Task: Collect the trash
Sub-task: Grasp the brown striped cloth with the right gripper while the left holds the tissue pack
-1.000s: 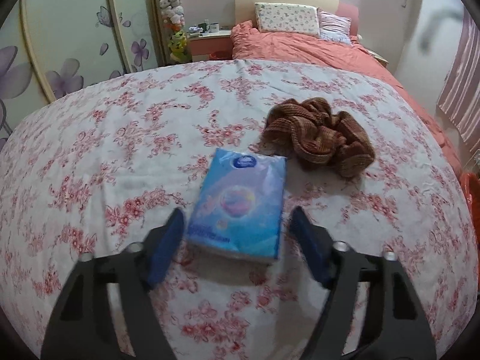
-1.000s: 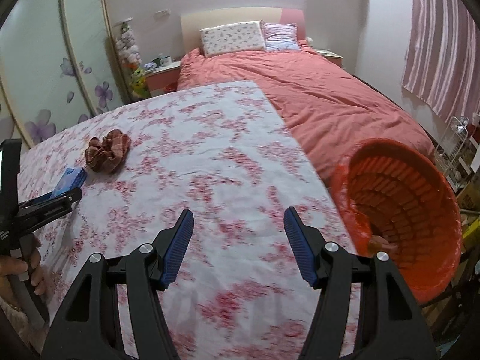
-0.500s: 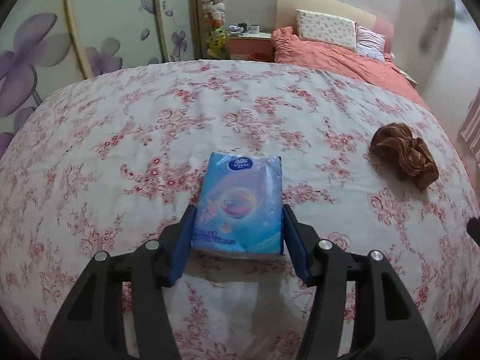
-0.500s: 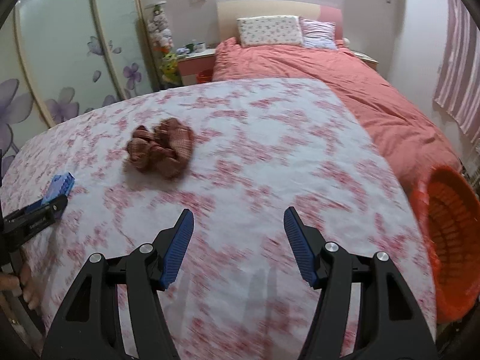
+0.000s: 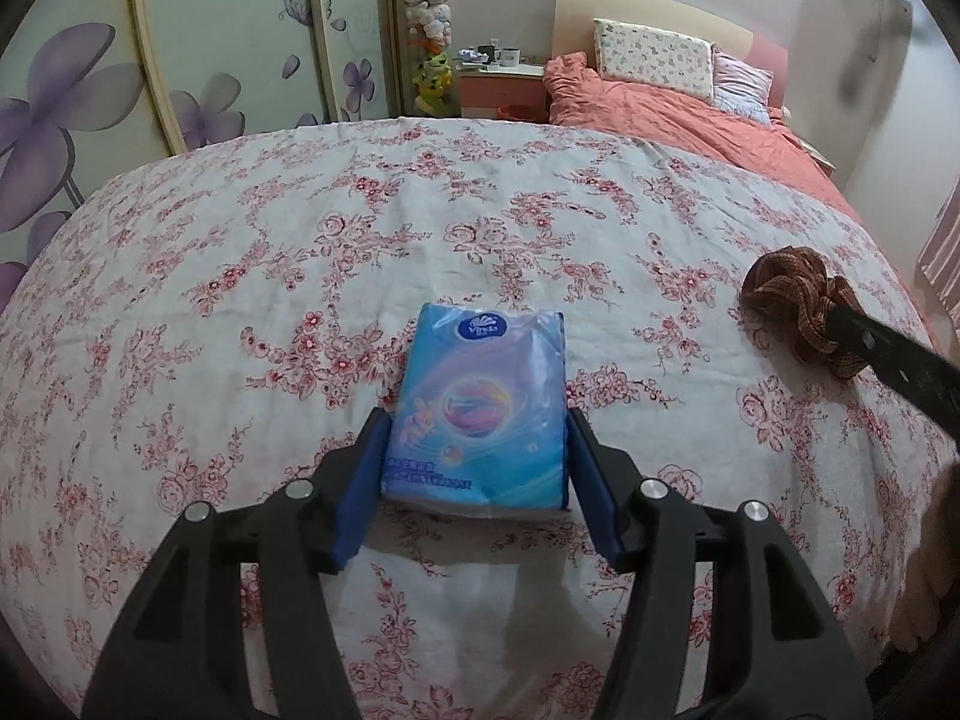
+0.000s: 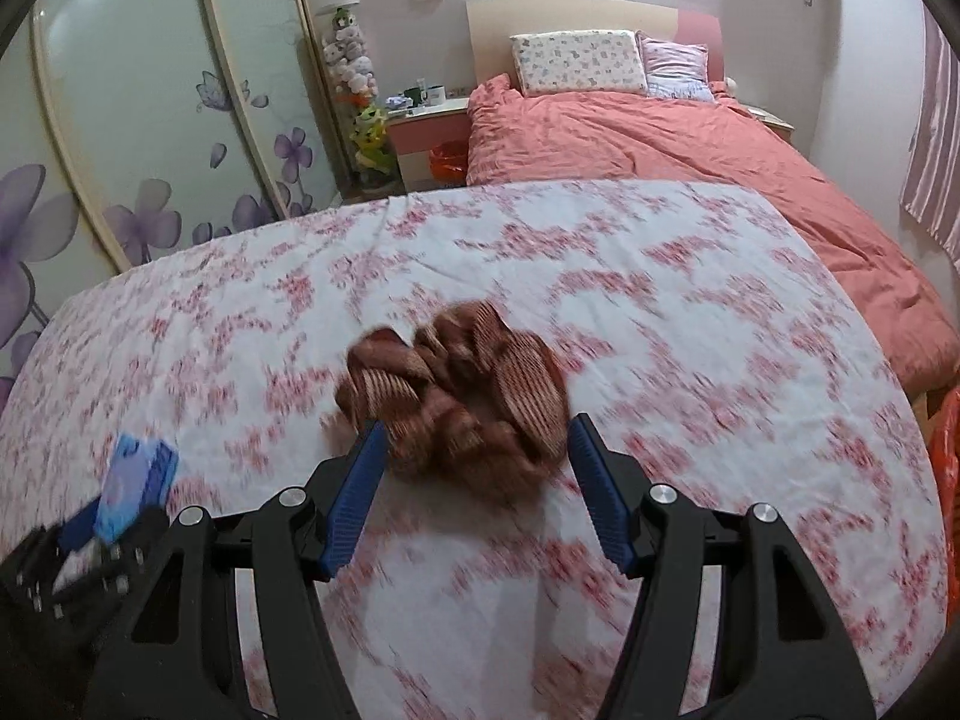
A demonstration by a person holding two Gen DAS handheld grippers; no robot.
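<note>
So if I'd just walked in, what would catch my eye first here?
Probably the bright blue tissue pack lying on the flowered sheet, framed between the fingers of the left gripper. Next, the crumpled brown cloth in the middle of that sheet, with the right gripper open just in front of it. Behind lies a salmon-pink duvet with two pillows at the headboard.

Blue tissue pack (image 5: 477, 414), brown striped scrunchie (image 6: 462, 384)

Motion blurs the brown scrunchie (image 6: 456, 387); frame edge crops the orange basket (image 6: 948, 468).
</note>
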